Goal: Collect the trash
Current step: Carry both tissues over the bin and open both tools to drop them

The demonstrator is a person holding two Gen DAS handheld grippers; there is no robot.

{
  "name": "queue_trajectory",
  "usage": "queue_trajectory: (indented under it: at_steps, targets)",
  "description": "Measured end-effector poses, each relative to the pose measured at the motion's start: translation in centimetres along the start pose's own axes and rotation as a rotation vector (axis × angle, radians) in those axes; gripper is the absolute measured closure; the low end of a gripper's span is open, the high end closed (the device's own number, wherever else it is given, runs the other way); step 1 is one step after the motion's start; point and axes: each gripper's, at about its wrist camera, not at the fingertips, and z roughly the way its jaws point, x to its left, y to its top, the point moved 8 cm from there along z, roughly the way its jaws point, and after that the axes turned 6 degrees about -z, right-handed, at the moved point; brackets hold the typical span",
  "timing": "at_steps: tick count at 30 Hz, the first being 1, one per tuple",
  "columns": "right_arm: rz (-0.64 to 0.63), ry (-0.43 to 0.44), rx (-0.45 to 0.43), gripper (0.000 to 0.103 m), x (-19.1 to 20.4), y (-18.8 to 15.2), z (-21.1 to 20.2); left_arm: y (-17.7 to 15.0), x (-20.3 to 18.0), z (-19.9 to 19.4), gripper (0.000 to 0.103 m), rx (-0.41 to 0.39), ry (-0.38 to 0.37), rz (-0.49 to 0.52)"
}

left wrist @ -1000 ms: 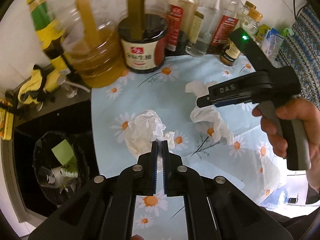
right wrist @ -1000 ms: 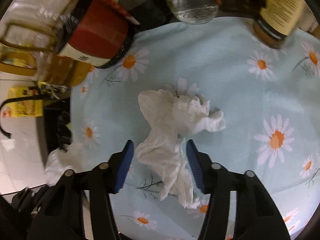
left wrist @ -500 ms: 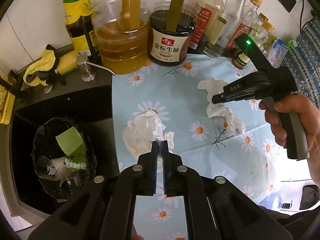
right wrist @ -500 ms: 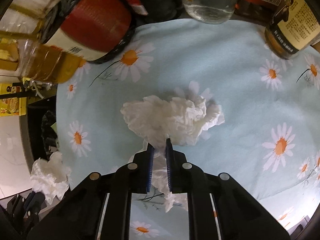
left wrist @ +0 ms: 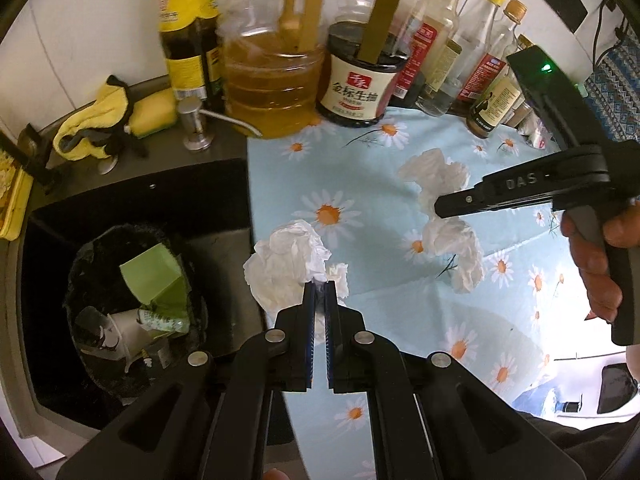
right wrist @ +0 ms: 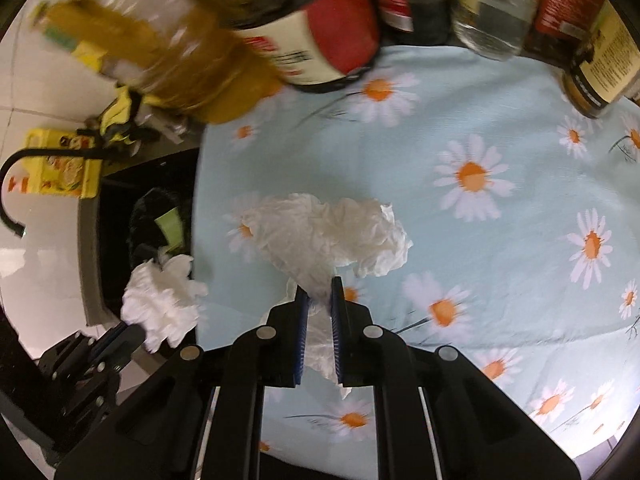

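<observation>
Daisies cover the pale blue tablecloth (left wrist: 360, 168) I work over, bottles lining white tile behind. My left gripper (left wrist: 319, 286) clamps a crumpled white tissue (left wrist: 288, 264) beside the black trash-lined sink (left wrist: 132, 204); my right gripper (right wrist: 319, 292) pinches another wad (right wrist: 328, 236).

Bottles (left wrist: 436, 40) and jars (left wrist: 360, 88) ranged along the back of the worktop (left wrist: 376, 216), against the wall. Sink (left wrist: 132, 208) left of the worktop, with a trash bin (left wrist: 132, 304) inside. Sponge (left wrist: 154, 114) and cloth (left wrist: 94, 118) behind the sink.
</observation>
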Motion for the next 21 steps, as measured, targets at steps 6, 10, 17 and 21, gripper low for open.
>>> queue_trajectory:
  at_steps: [6, 10, 17, 21]
  targets:
    - [-0.062, 0.011, 0.001, 0.091, 5.1, -0.1, 0.5, -1.2, 3.0, -1.5, 0.100, -0.016, 0.003, -0.026]
    - [-0.095, 0.024, 0.010, 0.091, 8.2, 0.0, 1.1, -1.8, 5.6, -2.5, 0.100, -0.026, 0.008, -0.048]
    - [-0.150, 0.040, 0.026, 0.091, 13.9, 0.4, 2.8, -2.8, 10.4, -4.0, 0.100, -0.040, 0.021, -0.086]
    - [-0.174, 0.059, 0.035, 0.091, 17.4, 0.9, 4.3, -3.3, 13.1, -4.4, 0.100, -0.037, 0.033, -0.104]
